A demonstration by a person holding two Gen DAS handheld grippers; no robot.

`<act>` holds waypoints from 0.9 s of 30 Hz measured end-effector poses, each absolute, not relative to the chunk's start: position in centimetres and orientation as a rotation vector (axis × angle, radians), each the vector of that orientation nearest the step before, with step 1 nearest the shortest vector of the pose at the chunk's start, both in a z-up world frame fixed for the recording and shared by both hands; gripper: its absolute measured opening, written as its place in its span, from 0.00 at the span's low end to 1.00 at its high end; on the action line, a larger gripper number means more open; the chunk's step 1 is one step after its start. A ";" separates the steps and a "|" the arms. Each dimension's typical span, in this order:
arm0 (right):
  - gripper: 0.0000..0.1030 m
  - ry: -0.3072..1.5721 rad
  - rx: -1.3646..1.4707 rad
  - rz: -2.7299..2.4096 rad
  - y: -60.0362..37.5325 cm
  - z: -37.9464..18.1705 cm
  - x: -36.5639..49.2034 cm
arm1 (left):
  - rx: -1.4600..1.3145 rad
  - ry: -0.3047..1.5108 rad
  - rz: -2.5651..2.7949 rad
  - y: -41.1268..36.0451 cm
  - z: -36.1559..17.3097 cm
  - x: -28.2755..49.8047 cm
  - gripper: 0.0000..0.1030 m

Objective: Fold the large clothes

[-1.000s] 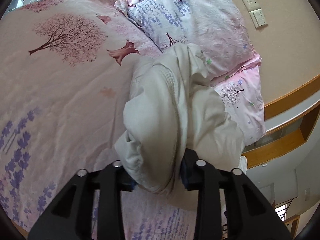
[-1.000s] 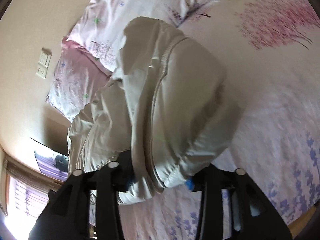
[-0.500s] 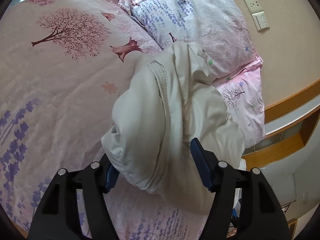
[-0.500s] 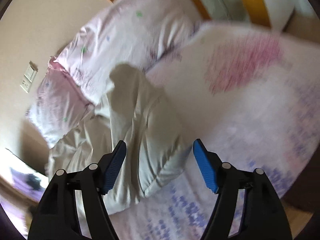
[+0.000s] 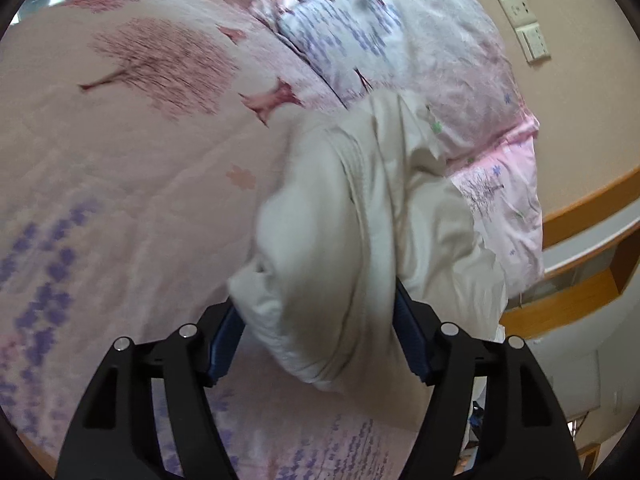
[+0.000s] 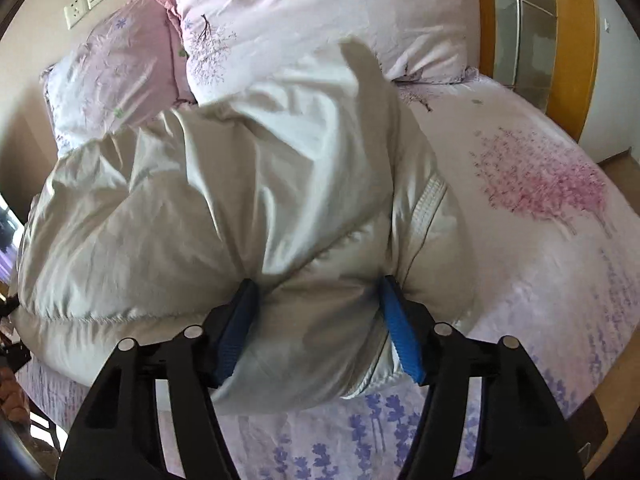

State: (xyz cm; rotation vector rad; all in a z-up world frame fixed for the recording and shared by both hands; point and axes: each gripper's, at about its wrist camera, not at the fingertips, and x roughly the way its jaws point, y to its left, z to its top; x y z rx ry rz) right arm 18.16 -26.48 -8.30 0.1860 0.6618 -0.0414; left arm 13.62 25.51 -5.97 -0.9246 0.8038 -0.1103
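Note:
A puffy cream-white padded jacket [image 5: 360,216] lies bunched on the bed against the pillows; it also fills the middle of the right wrist view [image 6: 248,200]. My left gripper [image 5: 316,340] is open, its blue-padded jaws standing wide on either side of the jacket's near end. My right gripper [image 6: 318,320] is open too, its jaws wide apart with a bulge of the jacket between them. The jacket's ribbed cuff or hem [image 6: 430,204] shows at its right side.
The bed cover [image 5: 120,160] is pink with tree and lavender prints. Two pillows [image 6: 320,12] lie at the head of the bed. Wall sockets [image 5: 524,26] sit above them. A wooden bed frame [image 6: 572,40] and shelf [image 5: 580,280] border the bed.
Both grippers have opened and let go of the jacket, which has dropped onto the bed. The right gripper swung away, then came back close over the jacket.

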 end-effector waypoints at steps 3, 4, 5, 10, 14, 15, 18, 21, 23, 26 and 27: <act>0.61 0.600 0.167 -0.002 -26.1 -5.8 18.1 | -0.883 0.716 -0.009 27.8 -4.0 11.8 0.66; 0.61 0.589 0.147 0.003 -26.0 -4.7 18.7 | -0.843 0.691 0.021 28.1 -2.9 11.5 0.67; 0.61 0.590 0.136 0.007 -26.1 -3.9 19.4 | -0.807 0.675 0.031 28.1 -2.0 11.5 0.67; 0.61 0.650 0.081 0.042 -26.3 -1.2 23.8 | -0.576 0.627 -0.091 24.9 3.6 14.4 0.69; 0.61 0.849 0.098 -0.011 -27.8 -3.5 27.3 | -0.485 0.816 -0.176 21.5 2.8 20.2 0.68; 0.63 0.896 0.112 -0.022 -28.2 -4.4 28.0 | -0.472 0.850 -0.169 21.1 2.3 21.0 0.64; 0.67 0.973 0.171 0.004 -29.5 -6.7 29.7 | -0.431 0.950 -0.112 20.6 0.4 23.1 0.60; 0.61 0.938 0.133 -0.054 -28.6 -5.5 28.8 | -0.423 0.954 -0.100 20.9 0.2 23.1 0.59; 0.61 0.822 0.053 -0.056 -26.3 -3.6 26.5 | -0.426 0.908 -0.123 21.3 1.1 21.8 0.64; 0.55 0.688 0.020 0.106 -21.7 -1.9 22.7 | -0.456 0.843 -0.148 22.2 1.9 19.0 0.71; 0.45 0.662 -0.006 0.190 -19.3 -2.0 21.4 | -0.464 0.832 -0.155 22.4 2.0 18.3 0.71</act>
